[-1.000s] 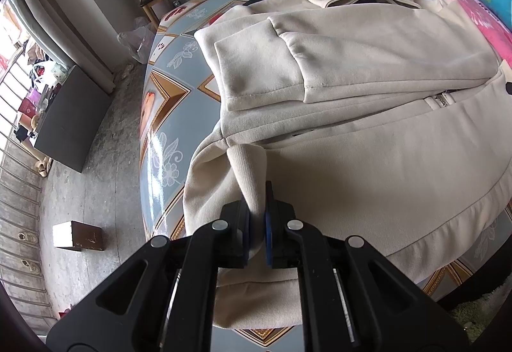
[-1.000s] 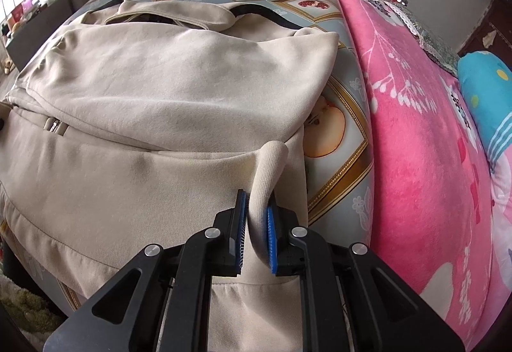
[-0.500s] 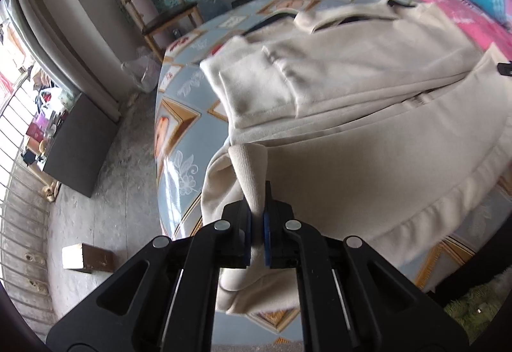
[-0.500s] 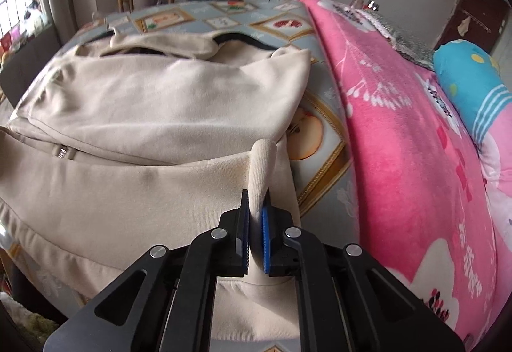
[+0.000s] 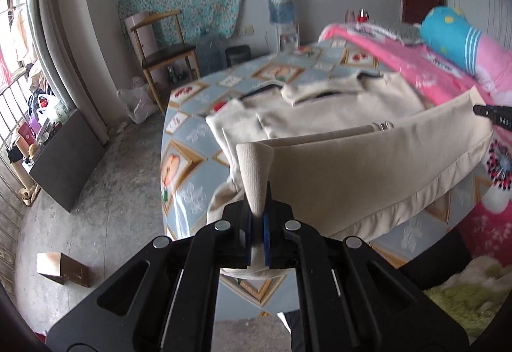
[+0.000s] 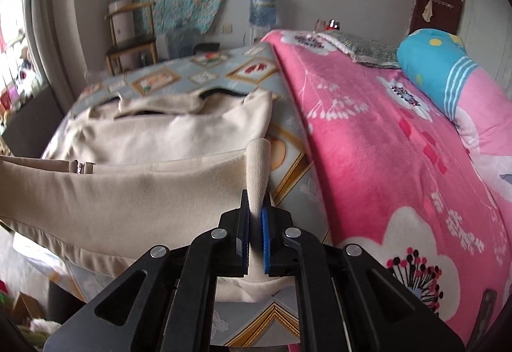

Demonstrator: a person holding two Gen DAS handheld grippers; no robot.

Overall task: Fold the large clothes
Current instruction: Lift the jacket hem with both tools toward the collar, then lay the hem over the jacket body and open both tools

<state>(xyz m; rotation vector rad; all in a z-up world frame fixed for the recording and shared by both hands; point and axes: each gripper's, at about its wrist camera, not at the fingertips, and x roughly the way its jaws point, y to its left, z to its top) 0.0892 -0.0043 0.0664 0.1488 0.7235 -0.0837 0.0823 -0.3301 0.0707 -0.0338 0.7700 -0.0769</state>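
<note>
A cream zip-up jacket (image 5: 345, 108) lies on a bed with a blue patterned sheet (image 5: 188, 134). Its bottom hem is raised off the sheet and stretched between my two grippers. My left gripper (image 5: 257, 217) is shut on the ribbed hem corner at the jacket's left side. My right gripper (image 6: 255, 217) is shut on the opposite hem corner of the jacket (image 6: 134, 188). The lifted lower panel hangs taut across the front, and the collar end (image 6: 166, 105) rests flat farther back. The right gripper's tip (image 5: 492, 113) shows at the right edge of the left wrist view.
A pink floral blanket (image 6: 384, 140) and a blue pillow (image 6: 438, 63) cover the bed's right side. A wooden chair (image 5: 163, 54), a water bottle (image 5: 281, 4) and a dark cabinet (image 5: 64, 156) stand beyond the bed's left edge. A small box (image 5: 60, 268) sits on the concrete floor.
Both grippers have risen and tilted up with the hem corners still pinched, lifting the jacket's lower panel off the sheet. The room's far wall has come into view.
</note>
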